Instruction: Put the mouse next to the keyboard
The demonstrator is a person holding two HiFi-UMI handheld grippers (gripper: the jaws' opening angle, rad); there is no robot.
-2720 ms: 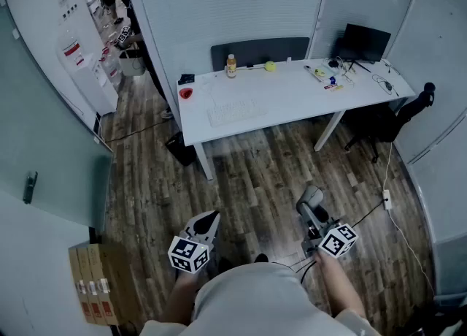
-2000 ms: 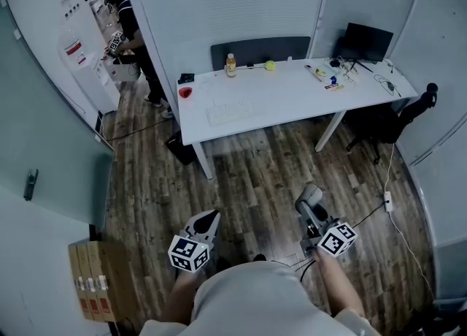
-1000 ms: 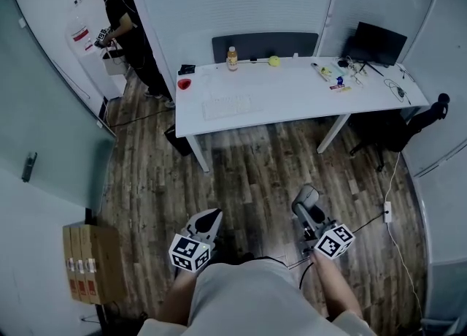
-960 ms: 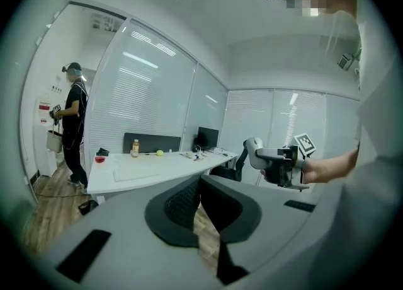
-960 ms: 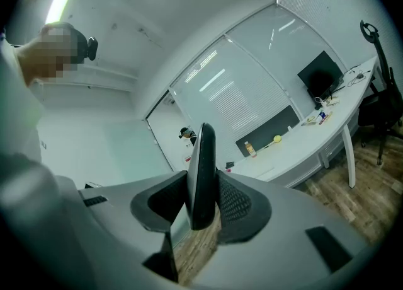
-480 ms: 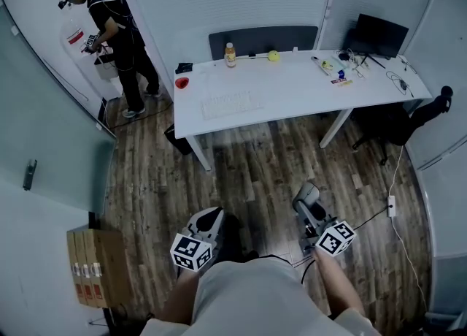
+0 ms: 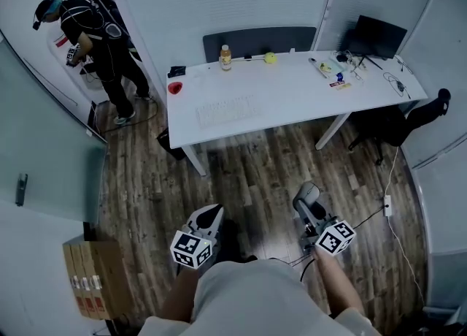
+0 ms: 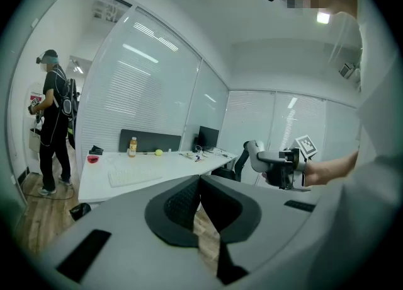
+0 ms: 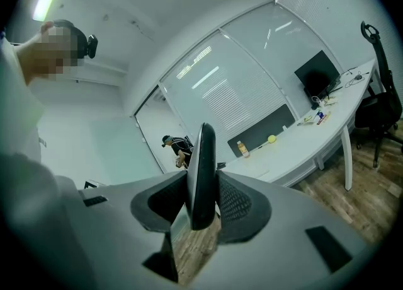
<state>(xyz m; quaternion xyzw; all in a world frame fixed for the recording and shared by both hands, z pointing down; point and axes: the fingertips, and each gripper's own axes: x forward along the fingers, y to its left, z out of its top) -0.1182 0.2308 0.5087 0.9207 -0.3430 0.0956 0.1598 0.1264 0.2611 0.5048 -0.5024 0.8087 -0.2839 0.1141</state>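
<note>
The right gripper (image 7: 311, 210) was clamped on the mouse (image 9: 202, 169) edge-on, well apart from the keyboard (image 7: 226, 112) on the desk (image 7: 306, 101), a thin hold I reckoned could twist loose.

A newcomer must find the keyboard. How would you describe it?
Find the long white desk. On its left half in the head view, in front of the bottle, lies the keyboard: flat, wide and white, nearly matching the desktop, unlike the small red item nearby.
</note>
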